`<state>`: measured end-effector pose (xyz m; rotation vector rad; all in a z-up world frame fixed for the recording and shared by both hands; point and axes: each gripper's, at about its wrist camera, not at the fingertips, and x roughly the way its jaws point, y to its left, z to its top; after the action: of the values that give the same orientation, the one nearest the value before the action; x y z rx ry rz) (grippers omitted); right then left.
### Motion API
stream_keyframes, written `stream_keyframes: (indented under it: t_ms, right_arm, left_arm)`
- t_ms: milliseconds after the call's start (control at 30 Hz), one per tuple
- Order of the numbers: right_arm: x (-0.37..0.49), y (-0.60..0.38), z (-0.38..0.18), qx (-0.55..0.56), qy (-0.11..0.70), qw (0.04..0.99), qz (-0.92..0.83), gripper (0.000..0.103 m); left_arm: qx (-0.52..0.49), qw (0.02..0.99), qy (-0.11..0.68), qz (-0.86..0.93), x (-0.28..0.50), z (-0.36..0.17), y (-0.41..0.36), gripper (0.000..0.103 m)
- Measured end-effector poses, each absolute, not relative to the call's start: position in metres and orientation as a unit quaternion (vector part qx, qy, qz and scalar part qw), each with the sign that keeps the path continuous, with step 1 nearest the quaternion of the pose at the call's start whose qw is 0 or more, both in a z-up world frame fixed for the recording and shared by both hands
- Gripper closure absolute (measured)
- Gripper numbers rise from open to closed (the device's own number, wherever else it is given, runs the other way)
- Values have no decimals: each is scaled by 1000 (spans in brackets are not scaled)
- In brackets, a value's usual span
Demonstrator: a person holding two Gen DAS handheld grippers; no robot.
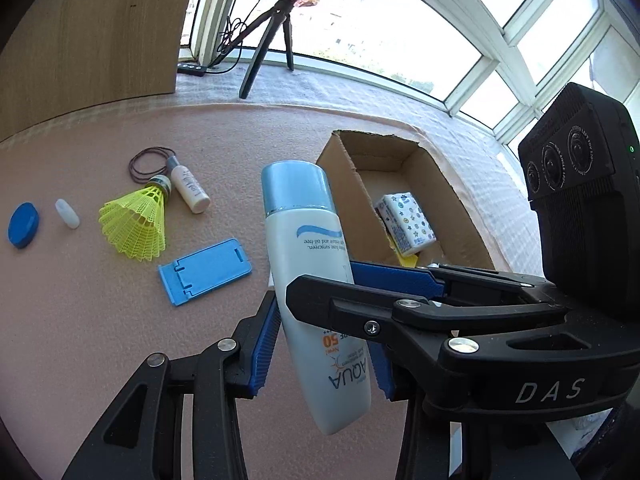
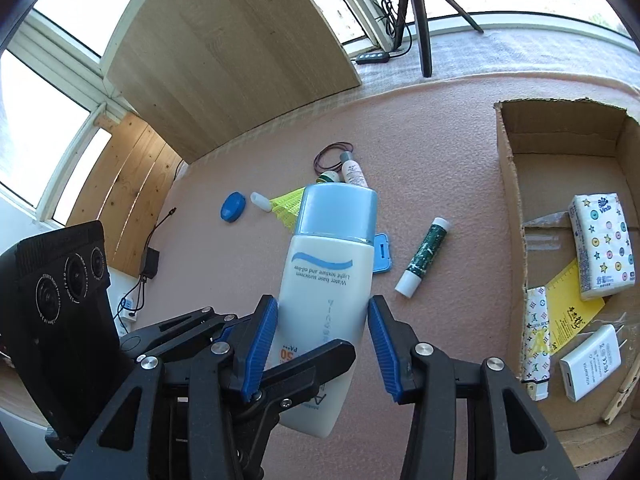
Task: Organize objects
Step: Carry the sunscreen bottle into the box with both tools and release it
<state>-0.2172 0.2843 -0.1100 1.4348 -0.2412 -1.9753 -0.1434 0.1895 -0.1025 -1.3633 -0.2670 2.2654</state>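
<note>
Bright daylight floods in through the windows (image 1: 360, 40) beyond the counter's far edge, blown out to near white. The pink counter (image 1: 100, 320) is evenly lit with soft, faint shadows. Both fisheye views bend straight lines strongly toward dark vignetted corners. Focus is sharp throughout.

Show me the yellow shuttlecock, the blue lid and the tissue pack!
shuttlecock (image 1: 134, 226), left wrist view, on its skirt.
blue lid (image 1: 23, 225), left wrist view, on its top.
tissue pack (image 2: 602, 242), right wrist view, on its front.
</note>
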Motion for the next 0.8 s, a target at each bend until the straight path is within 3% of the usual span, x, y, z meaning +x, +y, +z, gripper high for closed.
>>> stream_keyframes:
  t_ms: [467,800]
  right_arm:
    - [-251,378,-100,533,-116,292,-785,60]
    - [-260,401,-103,530,-113,285,-790,59]
  left_arm:
    - [-488,282,-77,822,-165,-94,288,58]
    - [-489,284,-63,822,-169,-98,313,58]
